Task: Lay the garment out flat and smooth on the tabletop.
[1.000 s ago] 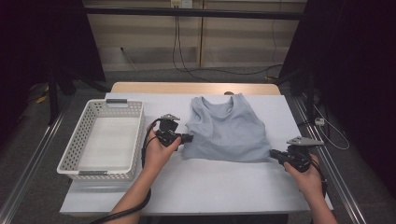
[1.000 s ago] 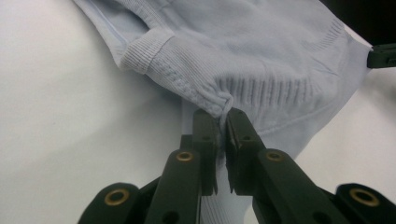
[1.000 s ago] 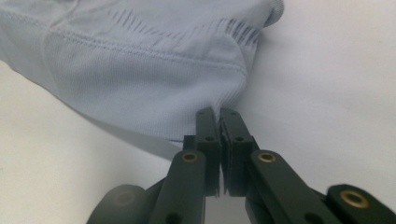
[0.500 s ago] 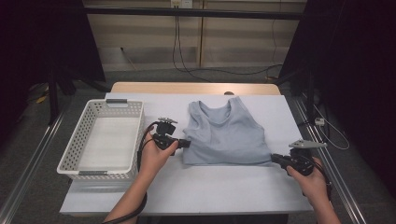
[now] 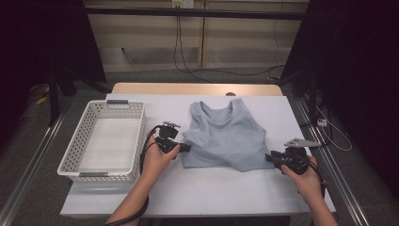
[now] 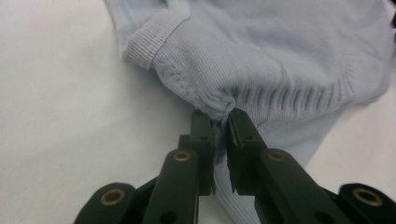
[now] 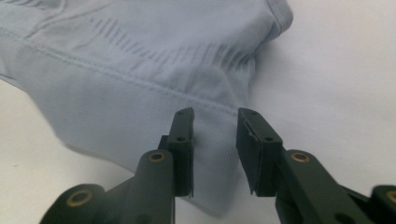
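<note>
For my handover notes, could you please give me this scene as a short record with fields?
garment: light blue tank top lying on the white table
left gripper: shut on the top's hem, cloth bunched between the pads
right gripper: jaws have just been opening, apart over the top's corner, pads not pressing
basket: white, left of the top, nothing inside

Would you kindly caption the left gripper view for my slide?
Left gripper pinching a bunched edge of the pale blue tank top on the white table.
</note>
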{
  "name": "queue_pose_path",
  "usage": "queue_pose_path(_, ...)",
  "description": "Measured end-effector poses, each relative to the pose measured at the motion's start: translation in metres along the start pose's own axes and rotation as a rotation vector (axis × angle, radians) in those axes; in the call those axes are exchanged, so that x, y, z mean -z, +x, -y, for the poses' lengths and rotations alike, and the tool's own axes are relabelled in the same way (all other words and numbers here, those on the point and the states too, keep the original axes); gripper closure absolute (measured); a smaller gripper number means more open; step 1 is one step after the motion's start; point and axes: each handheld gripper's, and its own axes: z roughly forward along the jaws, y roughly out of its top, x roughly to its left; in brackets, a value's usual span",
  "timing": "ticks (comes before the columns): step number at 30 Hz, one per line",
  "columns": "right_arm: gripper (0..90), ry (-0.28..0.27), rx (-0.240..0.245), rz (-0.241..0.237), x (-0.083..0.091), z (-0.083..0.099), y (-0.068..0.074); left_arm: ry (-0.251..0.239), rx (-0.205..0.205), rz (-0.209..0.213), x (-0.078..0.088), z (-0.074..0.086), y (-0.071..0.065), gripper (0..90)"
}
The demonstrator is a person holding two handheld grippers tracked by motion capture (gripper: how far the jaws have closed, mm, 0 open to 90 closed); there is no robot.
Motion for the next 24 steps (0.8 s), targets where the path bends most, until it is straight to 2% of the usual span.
queue_pose_path(3, 74.2, 0.023, 0.006, 0.010, -0.006, 0.001, 0.001, 0.001, 0.005, 0.002, -0.002, 0.001, 0.002, 82.0)
queue_pose_path(5, 78.6, 0.030, 0.022, 0.021, -0.010, 0.002, 0.001, -0.012, -0.001, -0.006, 0.000, 0.000, 0.002, 79.6)
queue_pose_path(8, 85.3, 0.040, 0.018, 0.020, -0.013, 0.003, 0.000, -0.016, -0.003, -0.007, 0.003, -0.001, 0.003, 75.3)
queue_pose_path(13, 87.6, 0.039, 0.018, 0.022, -0.012, 0.002, -0.002, -0.050, -0.009, -0.026, 0.008, -0.004, 0.005, 60.7)
queue_pose_path(19, 86.6, 0.031, 0.016, 0.024, -0.011, 0.001, -0.003, -0.099, -0.029, -0.043, 0.018, -0.011, 0.005, 48.6)
queue_pose_path(24, 84.3, 0.018, 0.019, 0.025, -0.010, -0.001, -0.001, -0.143, -0.026, -0.037, 0.024, -0.020, 0.006, 48.7)
